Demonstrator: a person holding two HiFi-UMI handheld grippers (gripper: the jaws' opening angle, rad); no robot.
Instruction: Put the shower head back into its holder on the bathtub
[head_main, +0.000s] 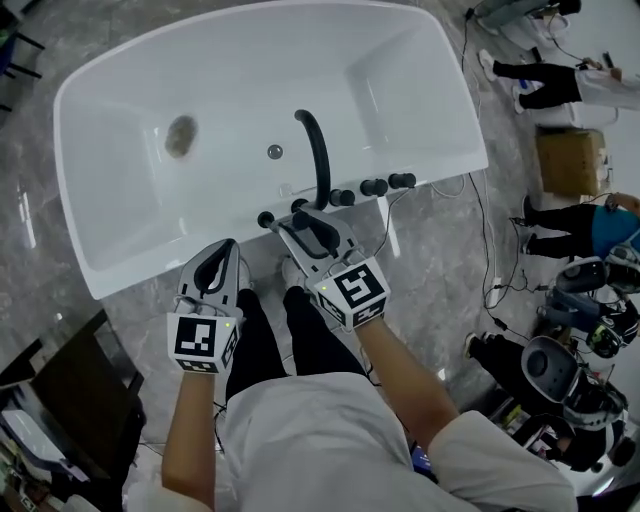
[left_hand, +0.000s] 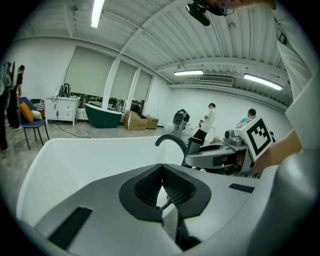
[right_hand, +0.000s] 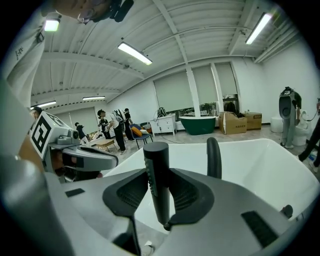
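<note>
At centre frame by the bathtub (head_main: 140, 275), clamps not-yet-seated shower head (right_hand: 156, 170) in right gripper (head_main: 305, 232), with left gripper (head_main: 222, 256) closed empty.

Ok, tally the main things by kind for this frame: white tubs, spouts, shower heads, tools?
white bathtub: 1
black spout: 1
shower head: 1, clamped in the right tool
tools: 2, counting the left tool, shut and empty
Total: 5
</note>
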